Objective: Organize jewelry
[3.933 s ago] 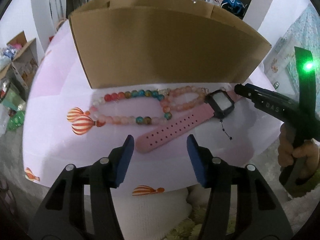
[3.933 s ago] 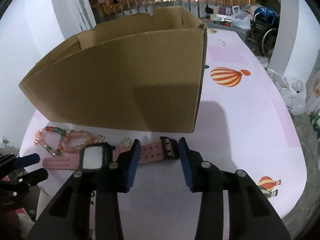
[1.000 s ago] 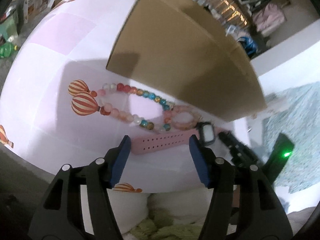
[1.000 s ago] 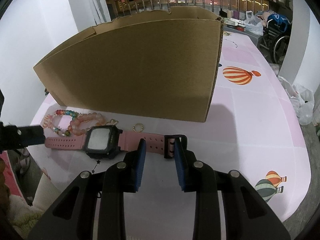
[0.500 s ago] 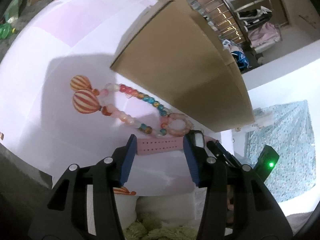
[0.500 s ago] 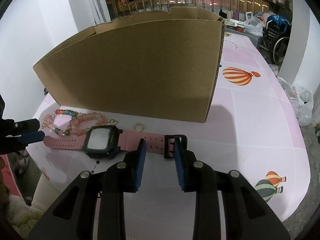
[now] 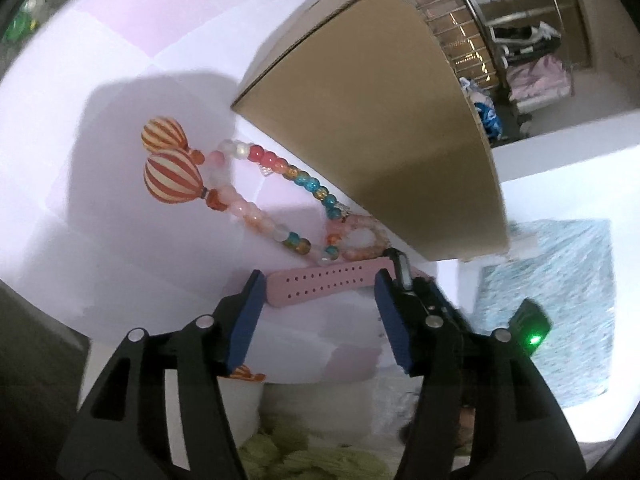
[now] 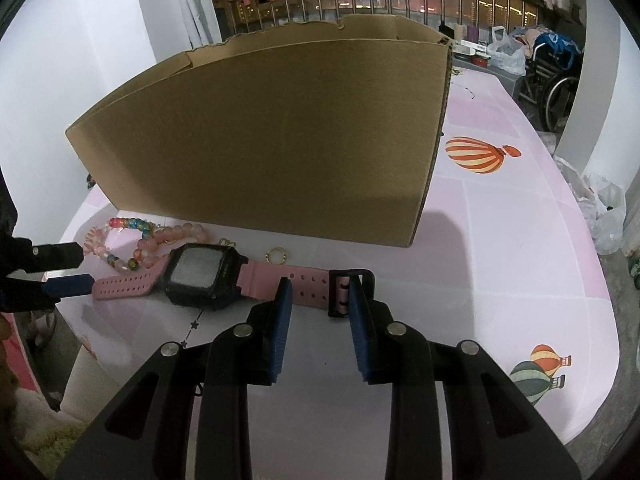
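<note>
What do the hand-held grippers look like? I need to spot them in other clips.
Both match: the left hand-held gripper and right hand-held gripper have black angular plastic arms with cut-out slots, round silver rivets, and flat blue ribbed pads. A black block on the right one shows a green light.

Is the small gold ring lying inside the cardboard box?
No, the ring lies on the tablecloth in front of the box, beside the pink watch.

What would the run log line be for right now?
left hand-held gripper: opening around holed strap end | right hand-held gripper: astride buckle end, grip unclear | pink watch: flat on table | cardboard box: behind
</note>
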Motion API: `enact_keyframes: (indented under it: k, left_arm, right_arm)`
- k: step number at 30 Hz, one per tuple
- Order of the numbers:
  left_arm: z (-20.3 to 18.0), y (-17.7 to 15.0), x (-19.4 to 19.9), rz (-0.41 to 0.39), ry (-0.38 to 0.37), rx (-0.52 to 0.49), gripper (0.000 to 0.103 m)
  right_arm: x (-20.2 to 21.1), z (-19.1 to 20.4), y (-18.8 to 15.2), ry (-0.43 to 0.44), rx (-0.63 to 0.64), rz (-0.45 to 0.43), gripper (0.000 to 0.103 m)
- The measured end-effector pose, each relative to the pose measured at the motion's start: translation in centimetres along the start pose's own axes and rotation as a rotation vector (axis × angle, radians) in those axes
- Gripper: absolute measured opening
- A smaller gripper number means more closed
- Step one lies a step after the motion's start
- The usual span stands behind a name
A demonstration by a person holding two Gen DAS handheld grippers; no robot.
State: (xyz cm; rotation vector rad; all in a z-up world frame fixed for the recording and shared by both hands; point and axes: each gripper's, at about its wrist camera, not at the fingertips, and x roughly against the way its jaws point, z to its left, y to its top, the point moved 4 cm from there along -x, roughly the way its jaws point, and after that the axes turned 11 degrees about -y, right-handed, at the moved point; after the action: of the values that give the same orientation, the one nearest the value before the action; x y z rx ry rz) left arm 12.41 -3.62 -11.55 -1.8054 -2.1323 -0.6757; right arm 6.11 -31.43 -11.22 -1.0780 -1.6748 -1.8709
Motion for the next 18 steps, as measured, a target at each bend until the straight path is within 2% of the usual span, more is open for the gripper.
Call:
enact_keyframes:
  k: [3,6,8,10,13,16,18]
  left_arm:
    - [1.0,0.2,0.4,0.000,-0.073,0.085,0.053]
    - [1.6,0.2,0.9,-0.006,-0.076,0.118,0.053]
    - [1.4,0.1,1.2,-0.009,-0.048,0.102,0.053]
    - [0.8,0.0,1.2,-0.005,0.038,0.027,0.053]
    - [-1.3,-1.1,-0.1,0.043,0.248,-0.192,0.053]
    - [-2.7,-2.3,-1.6,0.084,0.356,-0.329,0.053]
    - [-3.3,-2.6,-2.3,0.085,0.410,-0.385,0.053]
  right_arm:
    - [0.0,0.0,0.0,0.000,0.000,0.000,0.028]
    - [0.0,0.1,0.0,0.001,0.000,0.000,0.028]
    - [0.0,0.1,-0.1,0.003,-0.002,0.000,0.028]
    - [0.0,0.1,-0.1,0.003,-0.002,-0.001,0.028]
    - [0.0,0.1,-0.1,0.003,-0.005,-0.002,0.028]
    - [-0.1,0.1,-0.1,0.003,-0.005,-0.002,0.028]
    - [-0.1,0.2,-0.1,0.004,-0.004,-0.003,0.028]
